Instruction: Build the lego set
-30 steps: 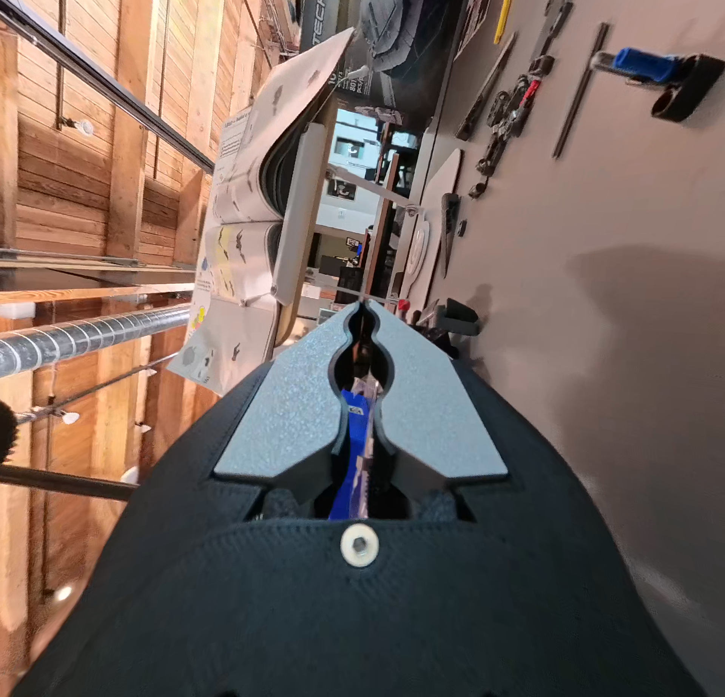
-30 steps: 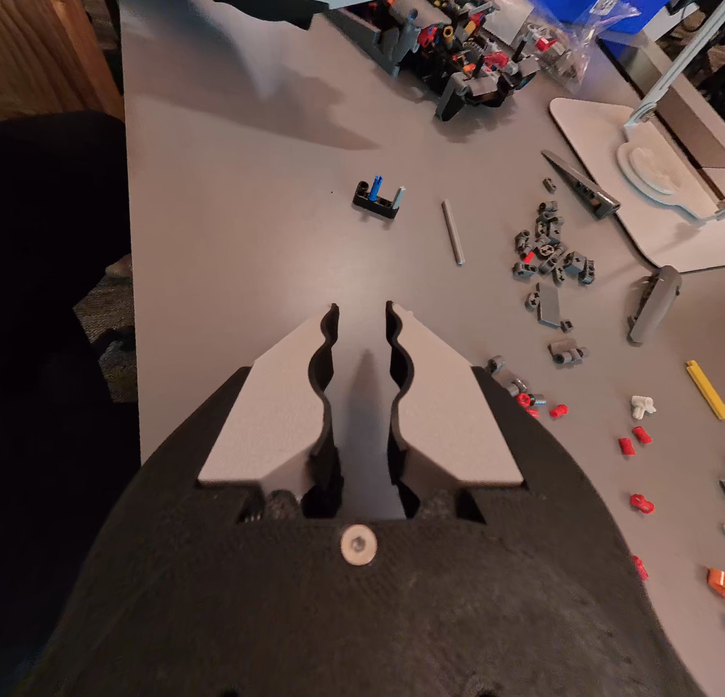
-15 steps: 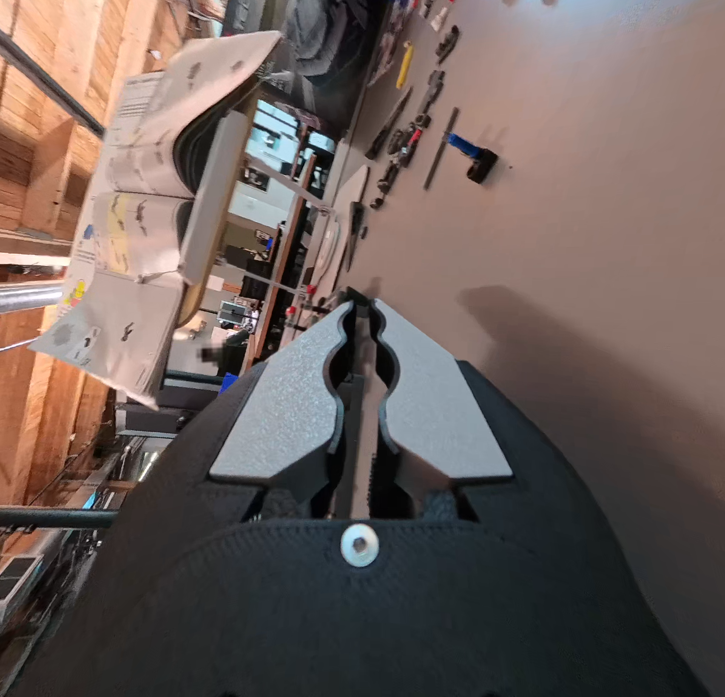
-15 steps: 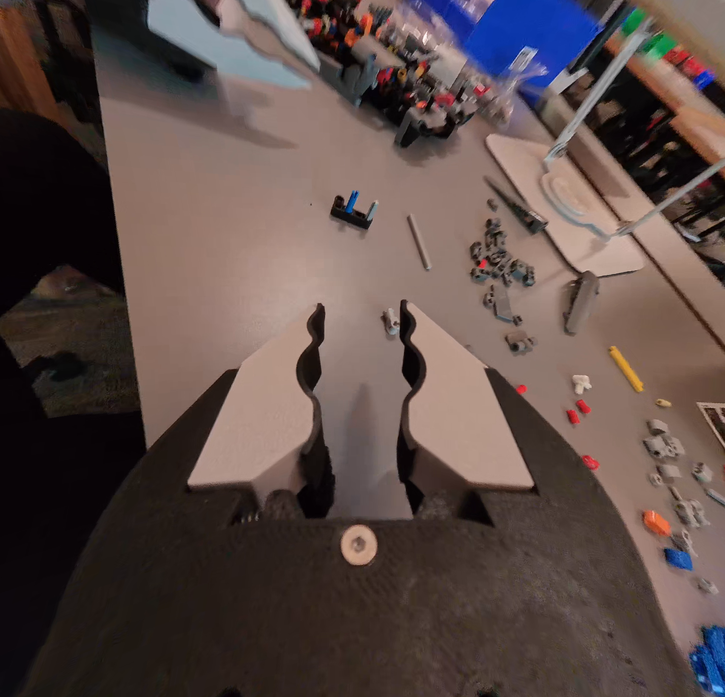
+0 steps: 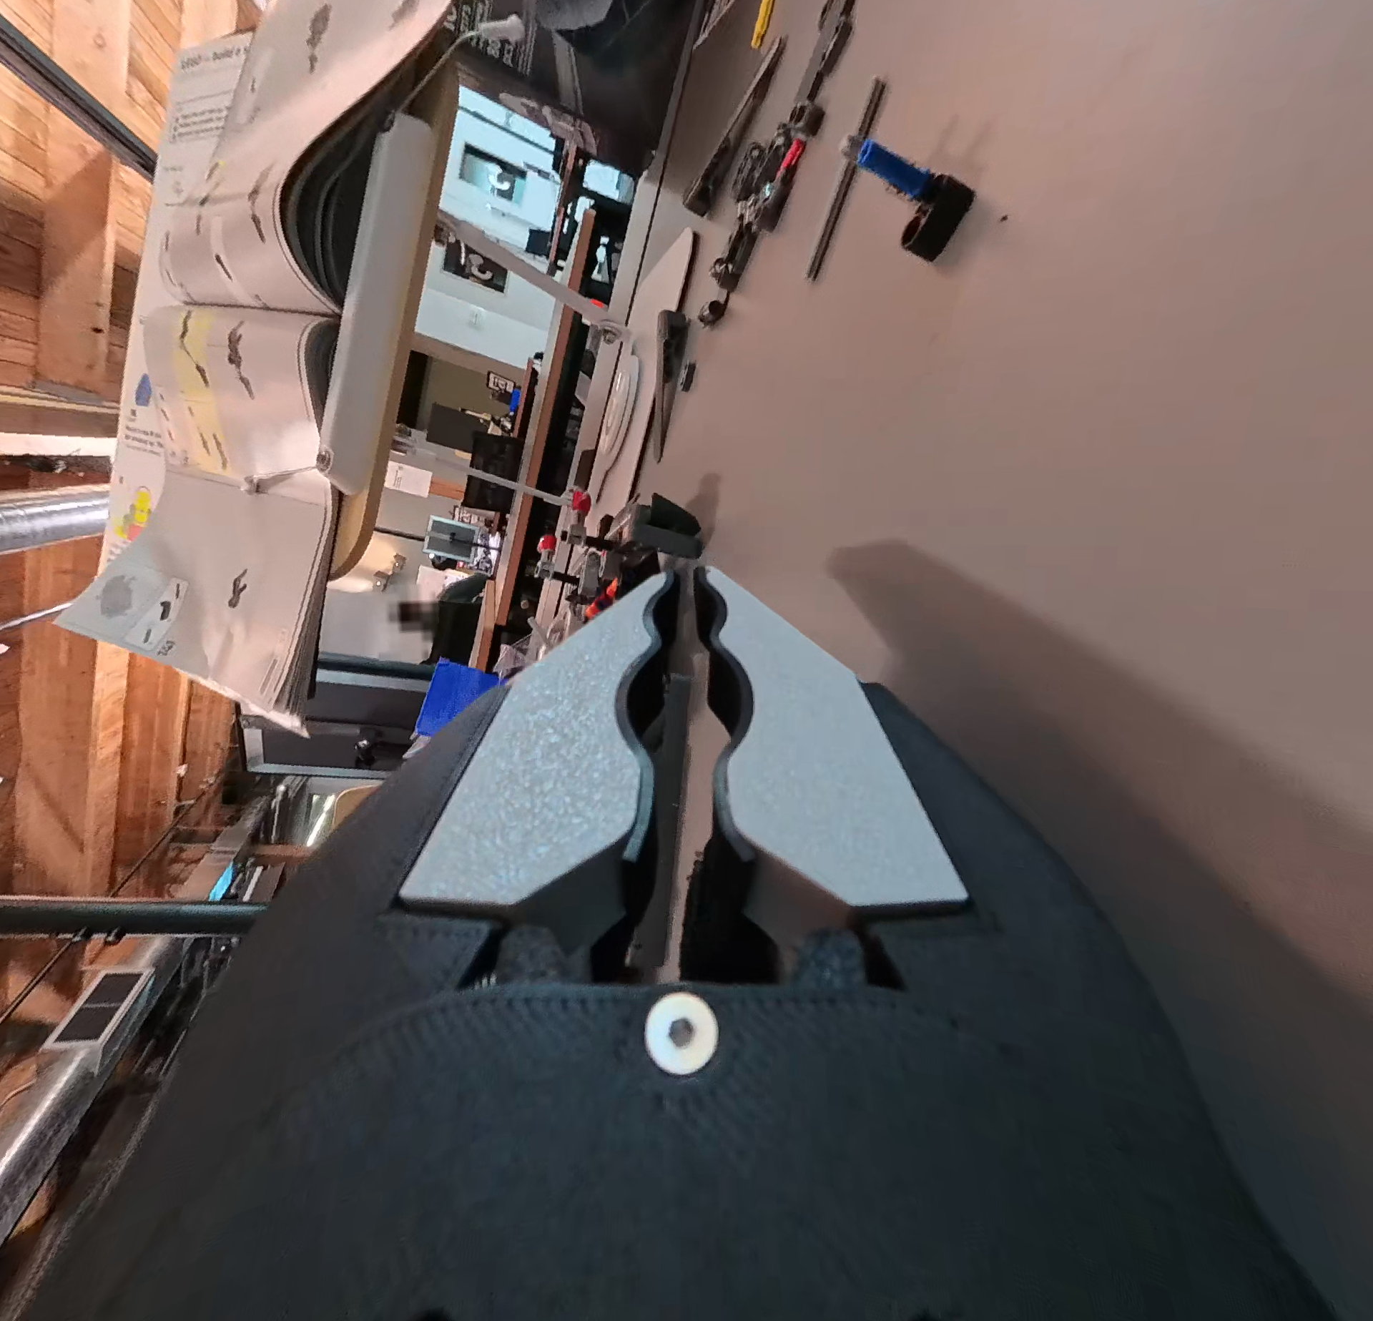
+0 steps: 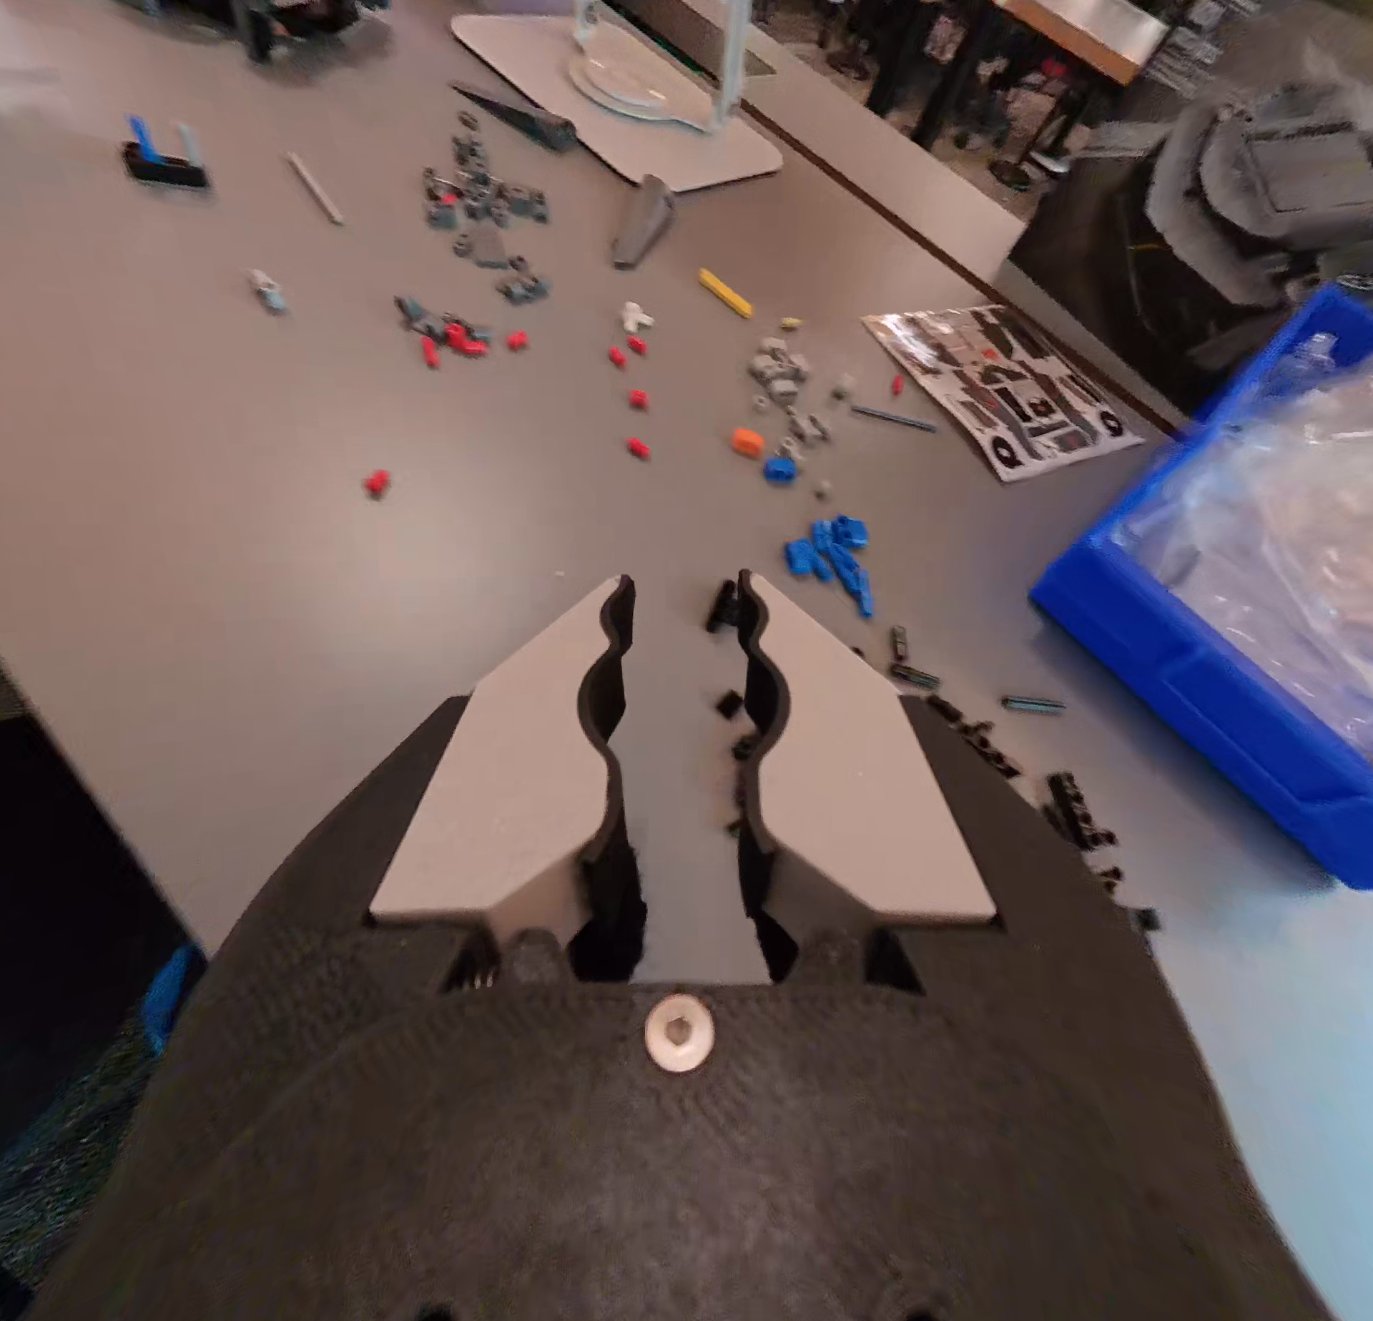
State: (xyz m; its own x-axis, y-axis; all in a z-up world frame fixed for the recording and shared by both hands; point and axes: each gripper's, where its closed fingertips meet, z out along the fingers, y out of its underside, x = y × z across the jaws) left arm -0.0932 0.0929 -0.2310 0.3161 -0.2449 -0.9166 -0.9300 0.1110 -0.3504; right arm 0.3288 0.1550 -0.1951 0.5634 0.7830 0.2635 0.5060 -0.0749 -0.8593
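Black pins point(image 6: 724, 605) near the tabletop's right edge now sit under the right gripper point(image 6: 685, 587), which has swung over, jaws narrowly parted on nothing; left gripper point(image 5: 687, 579) closed.

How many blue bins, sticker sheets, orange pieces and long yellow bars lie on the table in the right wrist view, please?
Blue bin: 1
Sticker sheet: 1
Orange piece: 1
Long yellow bar: 1
Total: 4
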